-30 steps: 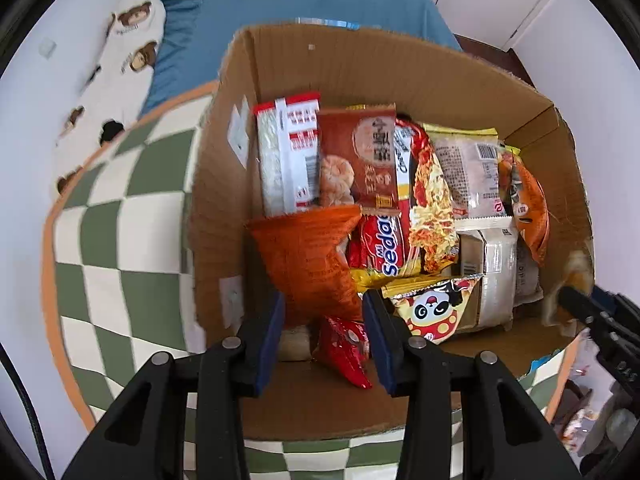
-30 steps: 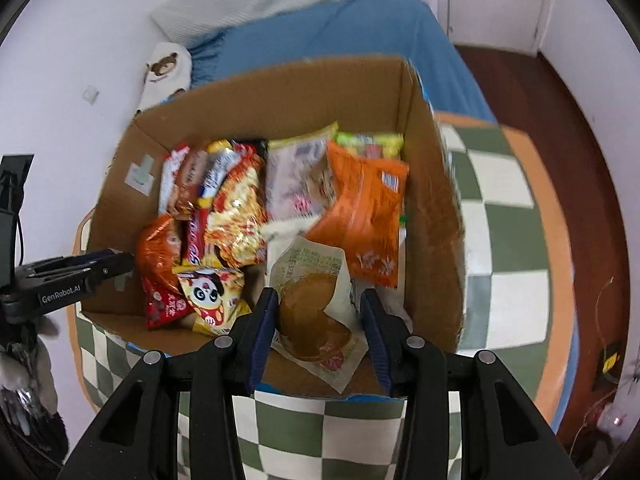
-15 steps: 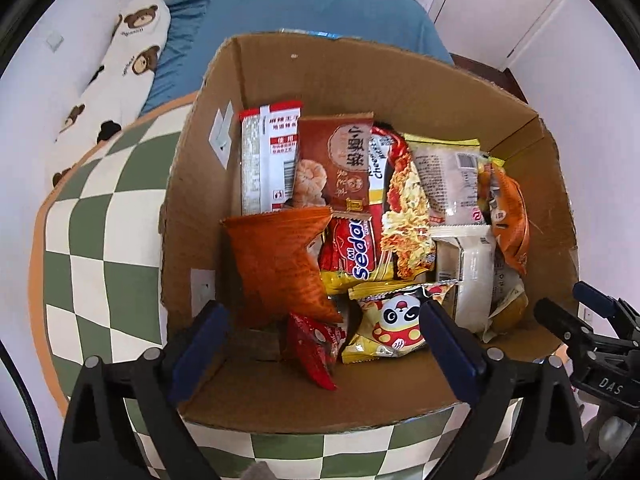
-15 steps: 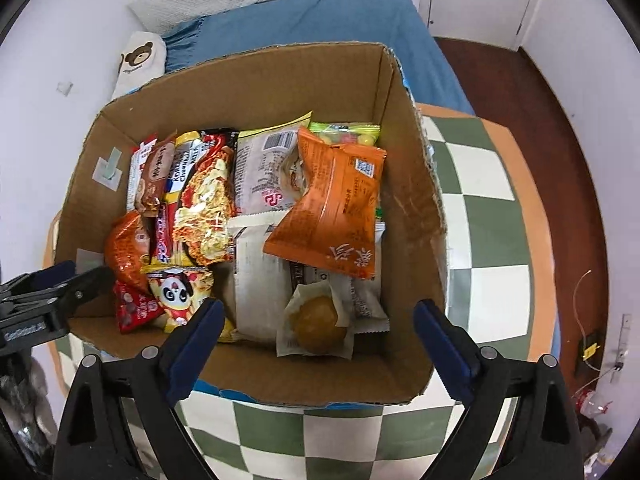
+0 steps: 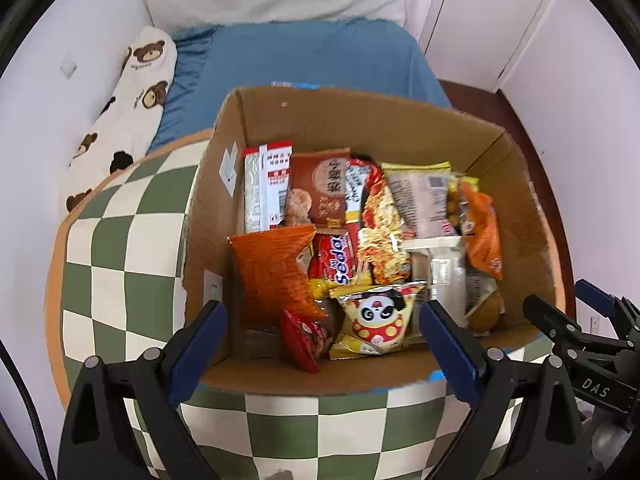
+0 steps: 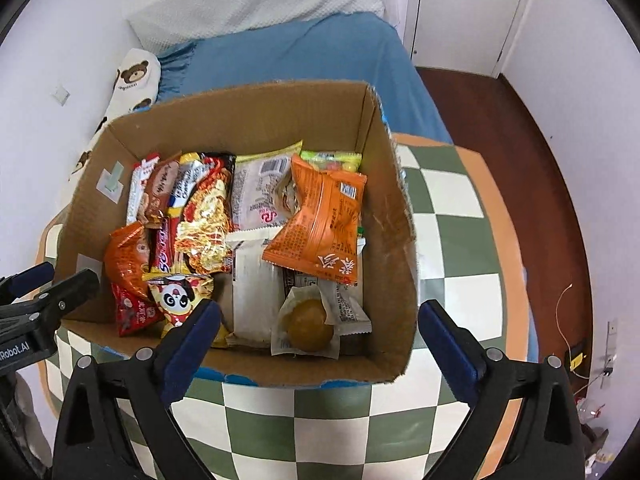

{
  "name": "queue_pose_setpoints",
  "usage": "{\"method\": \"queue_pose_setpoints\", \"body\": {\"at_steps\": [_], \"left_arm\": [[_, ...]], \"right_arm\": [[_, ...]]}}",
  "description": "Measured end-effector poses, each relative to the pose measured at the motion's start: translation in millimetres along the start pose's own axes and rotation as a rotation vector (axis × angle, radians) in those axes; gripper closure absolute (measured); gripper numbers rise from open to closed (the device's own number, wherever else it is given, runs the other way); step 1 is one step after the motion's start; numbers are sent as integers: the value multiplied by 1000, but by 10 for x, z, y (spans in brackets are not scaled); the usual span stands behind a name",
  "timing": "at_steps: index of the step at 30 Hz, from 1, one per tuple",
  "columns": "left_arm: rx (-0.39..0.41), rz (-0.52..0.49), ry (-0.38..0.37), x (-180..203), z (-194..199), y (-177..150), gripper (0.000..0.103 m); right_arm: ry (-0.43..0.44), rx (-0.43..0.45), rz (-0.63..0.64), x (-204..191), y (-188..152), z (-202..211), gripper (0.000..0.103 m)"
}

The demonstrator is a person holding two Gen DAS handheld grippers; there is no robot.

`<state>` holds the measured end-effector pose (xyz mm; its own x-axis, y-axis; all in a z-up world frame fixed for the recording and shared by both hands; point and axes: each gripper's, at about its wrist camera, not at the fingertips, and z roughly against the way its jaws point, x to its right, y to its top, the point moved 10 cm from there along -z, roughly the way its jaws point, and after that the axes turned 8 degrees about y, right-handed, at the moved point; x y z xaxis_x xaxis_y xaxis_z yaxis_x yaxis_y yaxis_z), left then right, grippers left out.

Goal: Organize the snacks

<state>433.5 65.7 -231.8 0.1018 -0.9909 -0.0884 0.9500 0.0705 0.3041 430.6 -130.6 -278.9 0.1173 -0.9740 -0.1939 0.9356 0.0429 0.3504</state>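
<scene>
Both hand-held grippers have let go and drawn back since a second ago: the left hand-held gripper [image 5: 322,346] then clamped the ridged orange snack bag [image 5: 276,270], and the right hand-held gripper [image 6: 320,342] clamped the wrapped round bun [image 6: 308,324]. Now each has its blue-padded fingers spread wide apart, holding nothing, above the near rim of the cardboard box [image 6: 394,240].

The box sits on a green-and-white checkered bench [image 6: 452,224] beside a bed with a blue cover [image 5: 312,60]. The orange bag leans near the box's left wall, with a small red packet [image 5: 302,338] below it and a yellow panda-print packet [image 5: 376,320] just beside that. The bun lies at the near right of the box, in front of an orange pouch [image 6: 320,224] tilted over white packages. Noodle packets, among them a red Sedaap pack [image 5: 334,258], stand in the middle.
</scene>
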Motion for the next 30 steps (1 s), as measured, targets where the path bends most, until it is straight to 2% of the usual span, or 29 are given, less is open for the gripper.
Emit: {"method": "queue_pose_setpoints", "body": {"at_steps": [7, 19, 30], "left_arm": [[97, 4, 5, 13, 453, -140, 5], [268, 22, 6, -84, 1441, -695, 5], [344, 23, 10, -127, 2101, -1198, 5]], "right_arm": [[4, 110, 16, -100, -97, 529, 2], [38, 294, 28, -353, -655, 1667, 1], [2, 415, 69, -512, -1199, 2530, 0]]}}
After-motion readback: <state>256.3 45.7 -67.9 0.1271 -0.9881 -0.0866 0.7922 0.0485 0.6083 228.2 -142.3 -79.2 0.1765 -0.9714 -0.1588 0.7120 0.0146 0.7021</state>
